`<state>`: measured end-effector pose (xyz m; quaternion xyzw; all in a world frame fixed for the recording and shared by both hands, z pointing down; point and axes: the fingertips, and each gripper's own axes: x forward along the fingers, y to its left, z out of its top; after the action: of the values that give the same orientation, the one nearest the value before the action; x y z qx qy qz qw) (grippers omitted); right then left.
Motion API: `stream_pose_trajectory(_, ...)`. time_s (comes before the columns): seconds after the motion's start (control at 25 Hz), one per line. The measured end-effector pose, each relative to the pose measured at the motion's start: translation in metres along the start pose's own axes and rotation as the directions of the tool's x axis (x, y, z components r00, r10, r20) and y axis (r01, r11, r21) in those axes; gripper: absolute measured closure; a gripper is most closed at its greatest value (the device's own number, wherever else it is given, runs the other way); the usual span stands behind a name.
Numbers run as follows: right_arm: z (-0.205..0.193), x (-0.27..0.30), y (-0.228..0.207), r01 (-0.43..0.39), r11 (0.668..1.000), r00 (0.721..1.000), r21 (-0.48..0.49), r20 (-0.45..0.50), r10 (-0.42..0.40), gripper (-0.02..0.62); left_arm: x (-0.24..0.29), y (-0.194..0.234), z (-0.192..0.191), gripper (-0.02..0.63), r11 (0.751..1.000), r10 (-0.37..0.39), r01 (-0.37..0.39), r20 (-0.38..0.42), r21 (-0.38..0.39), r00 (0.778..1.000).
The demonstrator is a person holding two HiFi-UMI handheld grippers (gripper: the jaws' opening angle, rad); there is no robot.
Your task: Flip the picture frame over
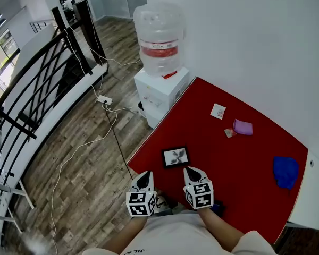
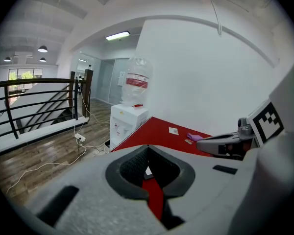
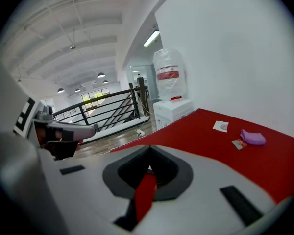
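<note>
**1. Tool state.** The left gripper (image 1: pixel 144 177) and the right gripper (image 1: pixel 192 173) both have their jaws pressed together with nothing between them. Each gripper view shows only red tabletop through the gap behind the pads.

**2. Location of the workpiece.** The picture frame (image 1: pixel 175 156) lies flat on the red table (image 1: pixel 244 158), close to its near left edge. It sits picture side up, just ahead of the 2 grippers and between their lines of aim, touching neither.

**3. Reason for the arrangement (judgement).** The 2 grippers sit side by side, angled down toward the frame. This suggests an approach from both sides. A flat frame offers no raised edge, so 1 edge probably needs lifting first. The jaws would have to open before any pinch.

**4. Other items.** A purple pouch (image 1: pixel 243 127), a white card (image 1: pixel 218 111) and a blue cloth (image 1: pixel 285 171) lie well apart from the frame, clear of the flip. A water dispenser (image 1: pixel 159 89) stands off the table's far corner.

**5. Writing.** None is legible. The dispenser bottle's red band and the card's print are too small to read. The cubes carry square markers only.
</note>
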<state>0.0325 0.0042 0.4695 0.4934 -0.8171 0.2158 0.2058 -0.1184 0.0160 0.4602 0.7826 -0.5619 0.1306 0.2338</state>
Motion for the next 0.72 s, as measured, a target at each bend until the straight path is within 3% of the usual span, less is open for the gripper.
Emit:
stream_pose_trajectory(0.44, -0.001, 0.016, -0.013, -0.027, 0.999, 0.999, -0.017, -0.048, 0.026, 0.592, 0.018, 0.004, 0.001, 0.601, 0.999, 0.030, -0.031, -0.013, -0.031, 0.999)
stream_pose_trajectory(0.72, -0.006, 0.039, -0.016, -0.031, 0.999, 0.998, -0.030, -0.062, 0.029, 0.591, 0.036, 0.015, -0.005, 0.601, 0.999, 0.036, -0.036, -0.022, -0.010, 0.999)
